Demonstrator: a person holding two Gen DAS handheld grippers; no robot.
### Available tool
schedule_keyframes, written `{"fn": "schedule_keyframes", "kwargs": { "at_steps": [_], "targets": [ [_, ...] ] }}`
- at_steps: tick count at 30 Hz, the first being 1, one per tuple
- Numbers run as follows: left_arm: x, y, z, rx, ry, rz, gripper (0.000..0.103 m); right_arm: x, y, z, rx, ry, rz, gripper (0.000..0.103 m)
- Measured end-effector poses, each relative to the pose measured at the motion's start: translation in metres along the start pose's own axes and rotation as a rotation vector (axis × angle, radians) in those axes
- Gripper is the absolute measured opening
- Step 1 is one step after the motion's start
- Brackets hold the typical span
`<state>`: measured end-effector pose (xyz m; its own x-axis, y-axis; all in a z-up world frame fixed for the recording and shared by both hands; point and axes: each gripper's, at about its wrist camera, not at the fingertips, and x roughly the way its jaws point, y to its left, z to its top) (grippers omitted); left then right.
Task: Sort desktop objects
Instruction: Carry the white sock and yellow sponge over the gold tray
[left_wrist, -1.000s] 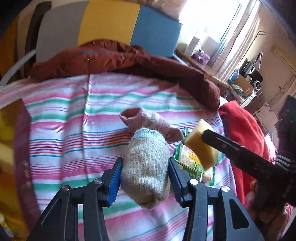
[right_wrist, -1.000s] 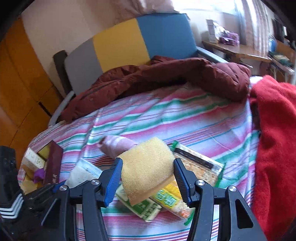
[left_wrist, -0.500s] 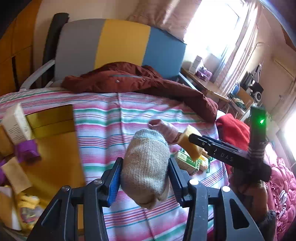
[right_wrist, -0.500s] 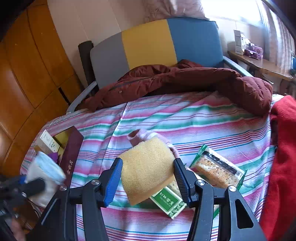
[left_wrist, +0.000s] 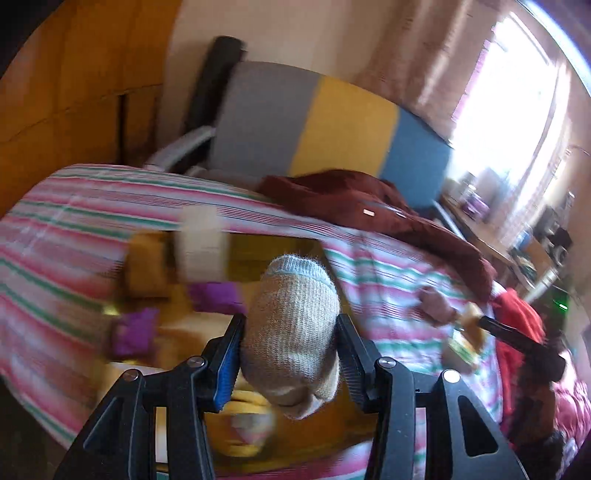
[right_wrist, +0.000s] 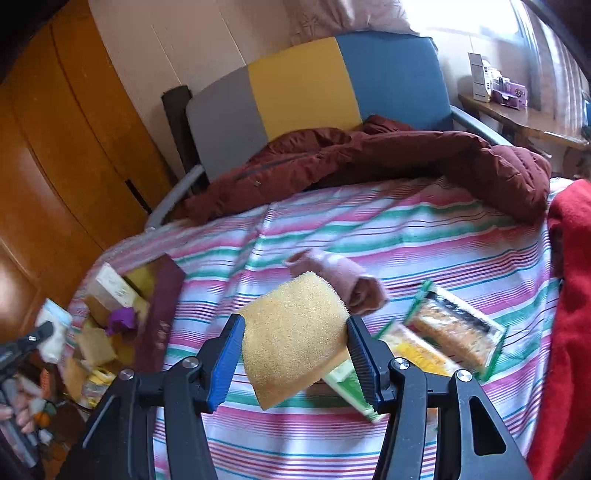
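Bed (right_wrist: 424, 229) with striped sheet carries: maroon jacket (right_wrist: 388, 158) at far edge, red blanket (right_wrist: 569, 295) on right, rolled pink sock (right_wrist: 340, 273) mid-sheet, packaged snacks (right_wrist: 454, 332) beside it, dark red booklet (right_wrist: 162, 306) at left.

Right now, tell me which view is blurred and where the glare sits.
Left wrist view: heavy motion smear over the box clutter and striped sheet; only the rolled sock stays sharp, and the window is blown out. Right wrist view: mostly crisp, sponge sharp, glare top right.
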<state>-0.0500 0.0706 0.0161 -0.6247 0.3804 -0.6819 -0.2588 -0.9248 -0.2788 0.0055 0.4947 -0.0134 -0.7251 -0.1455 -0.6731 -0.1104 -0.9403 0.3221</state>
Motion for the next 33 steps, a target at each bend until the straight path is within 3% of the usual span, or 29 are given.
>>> {"fn": "schedule_keyframes", "kwargs": {
  "at_steps": [6,12,18,25,33],
  "targets": [
    [-0.006,0.065,-0.006,-0.070,-0.011,0.116,0.049,-0.012,0.060,-0.008,-0.071,-0.016,0.099,0.057],
    [-0.001,0.086,-0.011,-0.091,-0.015,0.173,0.049,-0.009,0.135,-0.024,-0.143,-0.005,0.255,0.057],
    [0.014,0.096,-0.006,-0.105,0.005,0.142,0.049,0.003,0.207,-0.045,-0.204,0.058,0.431,0.057],
    [0.029,0.105,0.005,-0.119,0.017,0.114,0.050,0.032,0.274,-0.072,-0.283,0.149,0.504,0.057],
    [0.044,0.115,0.012,-0.151,0.075,0.067,0.056,0.063,0.289,-0.084,-0.209,0.249,0.583,0.075]
  ]
}}
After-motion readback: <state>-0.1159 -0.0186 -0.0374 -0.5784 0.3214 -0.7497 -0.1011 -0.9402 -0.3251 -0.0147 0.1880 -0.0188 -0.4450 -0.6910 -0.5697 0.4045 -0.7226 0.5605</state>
